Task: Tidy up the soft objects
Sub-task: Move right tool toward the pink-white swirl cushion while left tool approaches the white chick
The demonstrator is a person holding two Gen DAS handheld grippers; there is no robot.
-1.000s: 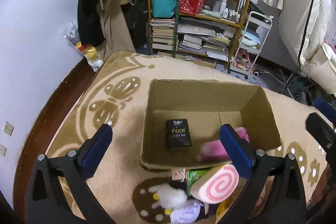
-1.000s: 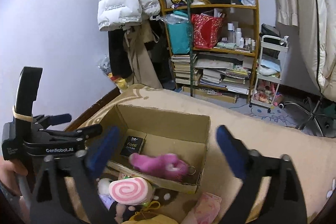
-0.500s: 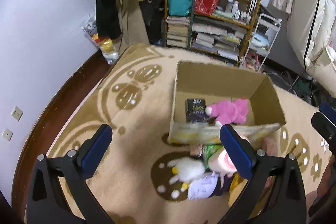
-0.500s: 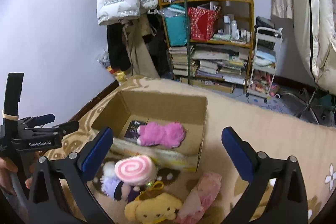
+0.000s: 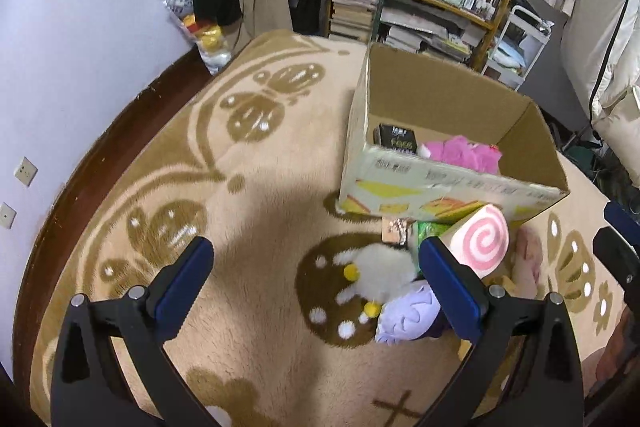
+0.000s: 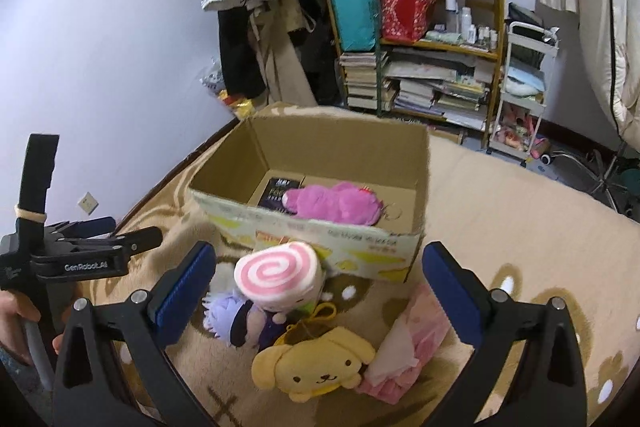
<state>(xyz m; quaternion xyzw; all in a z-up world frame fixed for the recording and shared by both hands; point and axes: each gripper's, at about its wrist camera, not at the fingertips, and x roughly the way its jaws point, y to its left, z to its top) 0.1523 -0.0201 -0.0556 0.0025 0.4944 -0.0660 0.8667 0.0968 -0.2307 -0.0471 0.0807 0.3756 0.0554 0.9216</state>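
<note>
Right wrist view: right tongs [image 6: 318, 285] spread wide and empty above a yellow dog plush [image 6: 316, 365], pink cloth [image 6: 412, 351], purple plush [image 6: 224, 309] and swirl-roll cushion [image 6: 278, 277] on the carpet [image 6: 520, 227]. Left tongs [image 5: 316, 277] likewise spread, empty. Beyond, the cardboard box [image 6: 316, 231] holds only a pink plush [image 6: 334, 203] and black packet [image 6: 280, 193]; most sorting remains.

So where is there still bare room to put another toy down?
Inside the cardboard box, the floor right of the pink plush is bare. Crowded: the carpet before the box, around the swirl cushion and yellow dog plush.
</note>
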